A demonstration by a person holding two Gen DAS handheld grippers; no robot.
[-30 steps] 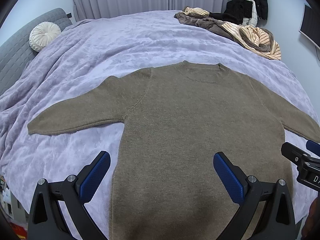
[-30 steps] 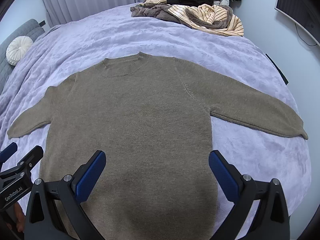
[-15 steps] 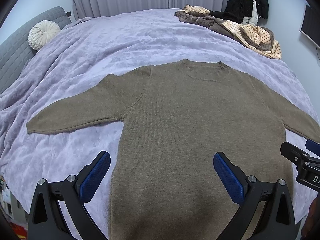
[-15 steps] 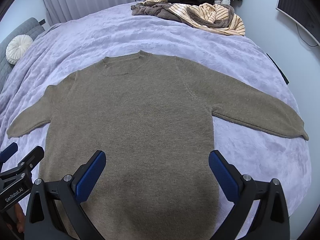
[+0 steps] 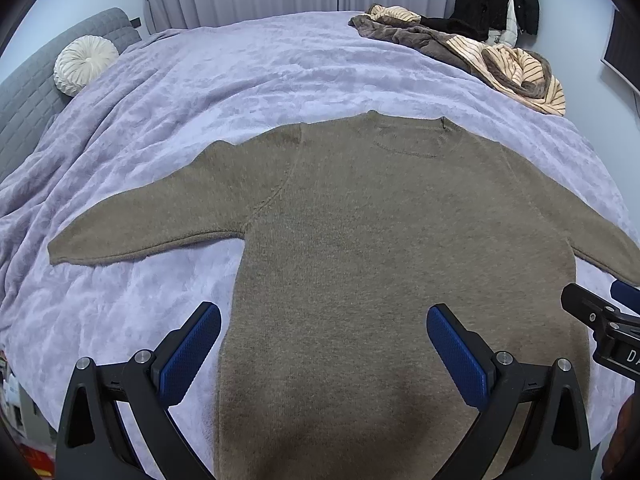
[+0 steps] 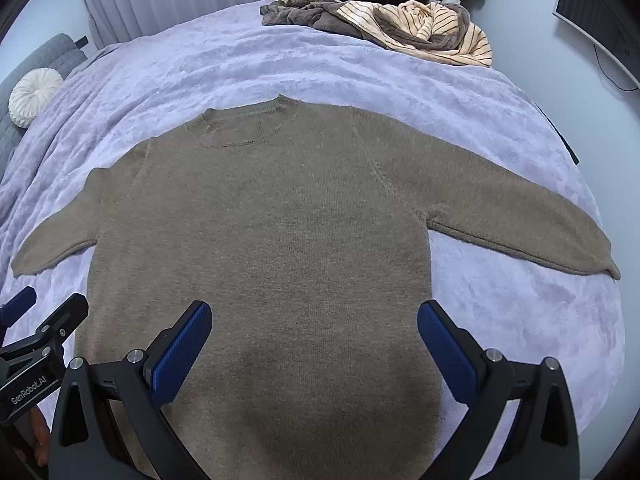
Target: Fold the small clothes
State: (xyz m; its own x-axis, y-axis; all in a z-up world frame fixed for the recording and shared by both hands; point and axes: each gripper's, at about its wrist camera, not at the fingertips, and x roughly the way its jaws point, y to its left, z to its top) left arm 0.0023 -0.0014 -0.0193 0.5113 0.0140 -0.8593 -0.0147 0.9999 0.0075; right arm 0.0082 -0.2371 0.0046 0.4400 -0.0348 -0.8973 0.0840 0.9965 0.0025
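Brown sweater [image 5: 380, 240] lies flat; both tongs [image 5: 324, 344] [image 6: 314, 340] hover spread above it.

Brown sweater [image 6: 264, 240] flat on bed [image 6: 280, 64]; right gripper [image 6: 314, 344] wide apart.

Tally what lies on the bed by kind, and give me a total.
Sweaters laid flat: 1, the olive-brown sweater
Heaps of other clothes: 1, the brown and striped pile at the far edge
Round cushions: 1, the white cushion by the grey headboard
Total: 3
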